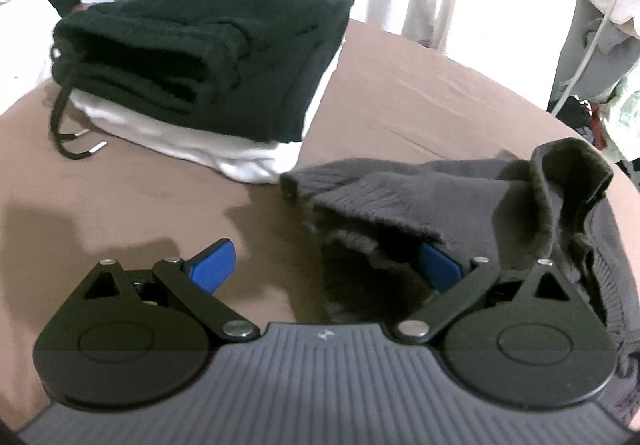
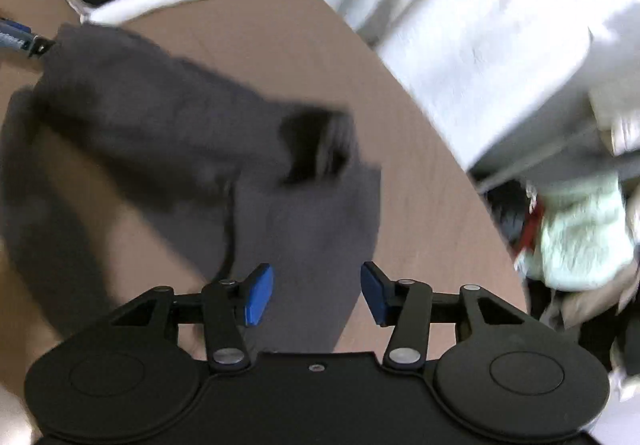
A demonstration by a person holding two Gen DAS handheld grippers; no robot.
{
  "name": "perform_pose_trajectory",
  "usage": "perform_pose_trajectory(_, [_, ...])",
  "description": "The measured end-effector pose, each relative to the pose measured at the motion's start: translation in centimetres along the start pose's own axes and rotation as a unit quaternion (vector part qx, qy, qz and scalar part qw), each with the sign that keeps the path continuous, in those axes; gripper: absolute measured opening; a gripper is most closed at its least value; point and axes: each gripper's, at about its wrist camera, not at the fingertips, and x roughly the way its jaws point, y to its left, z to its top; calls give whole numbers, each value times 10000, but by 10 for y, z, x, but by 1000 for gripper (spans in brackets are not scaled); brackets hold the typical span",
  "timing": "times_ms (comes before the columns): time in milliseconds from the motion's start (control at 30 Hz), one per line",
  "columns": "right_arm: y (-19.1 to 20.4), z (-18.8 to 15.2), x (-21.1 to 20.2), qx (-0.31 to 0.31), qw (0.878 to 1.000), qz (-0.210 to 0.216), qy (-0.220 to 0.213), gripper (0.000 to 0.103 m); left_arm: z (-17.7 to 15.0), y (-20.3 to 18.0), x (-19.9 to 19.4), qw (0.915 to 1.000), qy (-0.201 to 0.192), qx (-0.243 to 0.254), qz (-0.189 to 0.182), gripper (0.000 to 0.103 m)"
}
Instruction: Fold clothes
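My left tool (image 1: 326, 269) gapes, grey knit (image 1: 420, 201) draped over one finger; right tool (image 2: 317, 293) released above it, beside stack (image 1: 200, 61).

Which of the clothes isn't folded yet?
The grey knit garment nearest the grippers: it lies rumpled, while the black one and white one sit folded in a stack.

Both views are taken from the wrists, angled down close over the brown surface (image 1: 120, 181); the folded pile (image 1: 200, 57) and grey garment (image 2: 160, 117) are shared.
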Motion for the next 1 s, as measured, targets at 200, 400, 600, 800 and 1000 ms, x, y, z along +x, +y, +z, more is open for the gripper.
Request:
perform_pose_trajectory(200, [-1,14,85,762,9929,917,-7,50,-11,-29,8,9969,26,754,-204,99])
perform_pose_trajectory(400, [18,-8,136,657,9933,809,506,52,-20,-52,24,9917,169,1237,-304,100])
perform_pose_trajectory(600, [-5,1,160,711,9951,447,520,16,-20,-42,39,9939,532,752,-598,101])
perform_pose_trajectory(800, [-85,-10,152,1750,9810,-743,383,7,-17,-31,41,9960,548,403,-576,101])
perform_pose_trajectory(1000, [-157,-46,151,2584,9533,-1470,534,7,-18,-34,41,9961,526,506,-502,101])
